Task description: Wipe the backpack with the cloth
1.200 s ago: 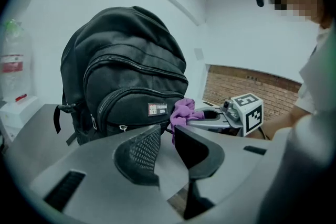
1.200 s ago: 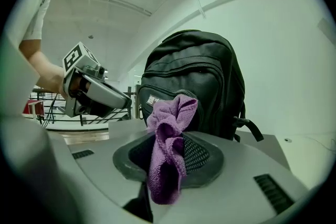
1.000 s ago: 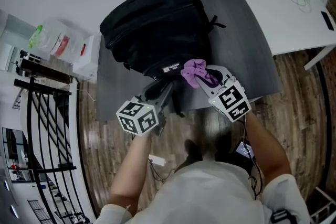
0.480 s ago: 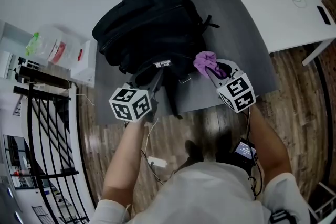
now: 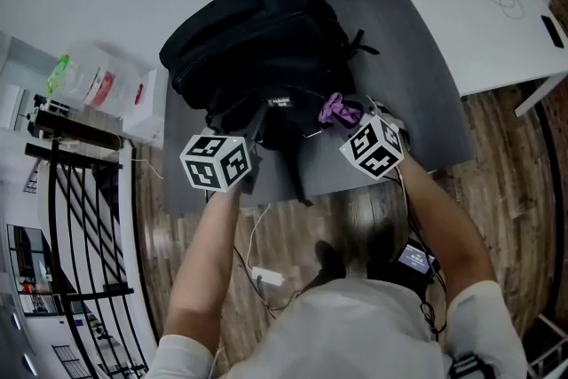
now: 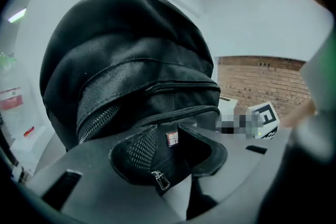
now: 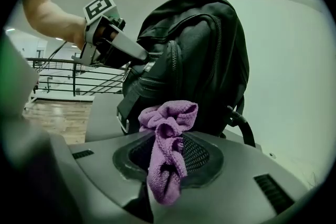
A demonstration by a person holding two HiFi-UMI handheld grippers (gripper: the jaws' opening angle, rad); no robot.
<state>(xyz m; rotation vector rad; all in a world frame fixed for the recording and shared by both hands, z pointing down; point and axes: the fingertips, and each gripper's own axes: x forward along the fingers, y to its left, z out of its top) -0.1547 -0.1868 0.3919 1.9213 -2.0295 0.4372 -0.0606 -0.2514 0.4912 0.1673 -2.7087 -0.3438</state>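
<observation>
Right gripper [image 7: 168, 165] fingers pinched the cloth [image 7: 169, 118]; left gripper [image 6: 170, 150] fingers, just opening, stood apart around the backpack [image 6: 131, 60]'s half-hidden zip pull [image 6: 160, 180].

The backpack [image 5: 257, 40] is lying on the surface [image 5: 417, 84], the cloth [image 5: 337, 109] is sitting between the jaws of the right claw [image 7: 167, 162] just before the backpack's near right side, and a desk [image 5: 497, 31] is standing right of the surface.

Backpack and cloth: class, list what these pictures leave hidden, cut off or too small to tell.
Label on the backpack: head view, print too small to read.
Backpack's far side: every view, hidden by its own bulk.
Cloth's lower end: right gripper view, hidden between the fingers.
</observation>
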